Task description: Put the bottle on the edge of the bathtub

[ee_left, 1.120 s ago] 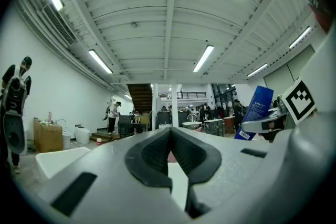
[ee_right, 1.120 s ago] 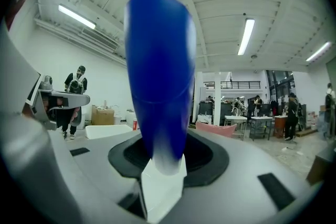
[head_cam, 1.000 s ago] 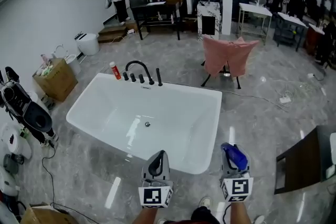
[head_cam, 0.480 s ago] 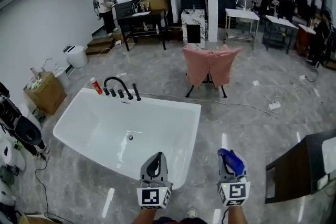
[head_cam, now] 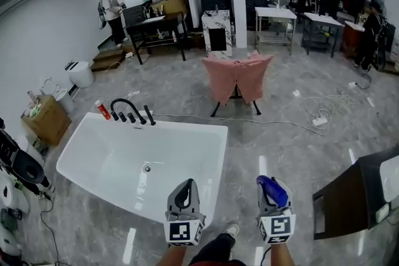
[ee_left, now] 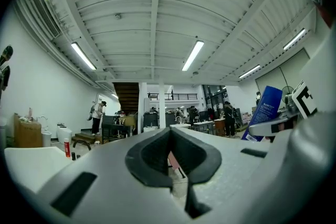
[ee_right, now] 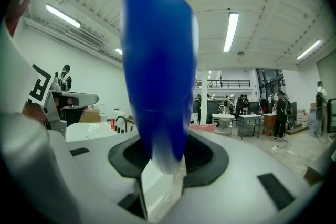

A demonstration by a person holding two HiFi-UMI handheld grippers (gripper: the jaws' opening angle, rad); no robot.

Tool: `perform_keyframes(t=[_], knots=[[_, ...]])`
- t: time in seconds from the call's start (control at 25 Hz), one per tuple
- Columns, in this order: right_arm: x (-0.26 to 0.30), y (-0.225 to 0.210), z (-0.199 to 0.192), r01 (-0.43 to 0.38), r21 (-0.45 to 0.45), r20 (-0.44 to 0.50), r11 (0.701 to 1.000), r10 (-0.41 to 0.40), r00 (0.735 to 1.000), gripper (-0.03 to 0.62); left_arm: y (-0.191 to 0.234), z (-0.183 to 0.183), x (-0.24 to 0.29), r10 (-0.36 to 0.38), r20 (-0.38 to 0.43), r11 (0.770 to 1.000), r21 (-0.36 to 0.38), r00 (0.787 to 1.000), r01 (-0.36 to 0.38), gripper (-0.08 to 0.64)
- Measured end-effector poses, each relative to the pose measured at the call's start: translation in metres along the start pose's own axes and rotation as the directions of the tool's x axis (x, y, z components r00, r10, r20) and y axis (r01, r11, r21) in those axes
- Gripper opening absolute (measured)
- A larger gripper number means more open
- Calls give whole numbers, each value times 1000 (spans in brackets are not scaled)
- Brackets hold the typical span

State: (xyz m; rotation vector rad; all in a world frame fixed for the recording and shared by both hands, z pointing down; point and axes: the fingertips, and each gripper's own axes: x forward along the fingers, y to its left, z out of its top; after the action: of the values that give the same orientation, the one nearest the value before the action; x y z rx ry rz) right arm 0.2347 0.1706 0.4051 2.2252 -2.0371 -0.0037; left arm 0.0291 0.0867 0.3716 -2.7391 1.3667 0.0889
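In the right gripper view a blue bottle (ee_right: 157,76) stands up between the jaws, and my right gripper (ee_right: 160,165) is shut on it. The head view shows that bottle (head_cam: 272,189) at the bottom right, held over the grey floor to the right of the white bathtub (head_cam: 206,129). My left gripper (head_cam: 184,195) is shut on nothing and hovers by the tub's near right corner. Its own view (ee_left: 170,136) catches the blue bottle (ee_left: 264,113) off to the right. A black faucet (head_cam: 128,110) and a small red bottle (head_cam: 101,110) sit on the tub's far edge.
A pink-draped chair (head_cam: 237,76) stands beyond the tub, with a white cable (head_cam: 274,121) across the floor. A dark cabinet (head_cam: 352,199) is at the right, a cardboard box (head_cam: 45,120) and black gear (head_cam: 22,162) at the left. A person (head_cam: 115,6) stands far back.
The head view has swung right: the bathtub has slid left and down in the picture, and the chair is nearer centre. Both grippers keep their places in the picture, the bottle still held.
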Motion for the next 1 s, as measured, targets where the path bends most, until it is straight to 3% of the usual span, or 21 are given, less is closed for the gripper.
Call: perform_keyframes(t=[0.28, 0.48, 1.0], knots=[[48, -9, -3, -20, -37, -4, 999, 19, 1000, 155, 19, -29, 36, 20, -34, 999, -24, 999, -21, 5], [107, -15, -2, -62, -66, -7, 996, 62, 998, 155, 40, -47, 75, 73, -20, 996, -56, 997, -74, 5], [264, 0, 2, -184, -81, -55, 979, 180, 982, 154, 131, -76, 166, 207, -59, 976, -61, 977, -210, 5]])
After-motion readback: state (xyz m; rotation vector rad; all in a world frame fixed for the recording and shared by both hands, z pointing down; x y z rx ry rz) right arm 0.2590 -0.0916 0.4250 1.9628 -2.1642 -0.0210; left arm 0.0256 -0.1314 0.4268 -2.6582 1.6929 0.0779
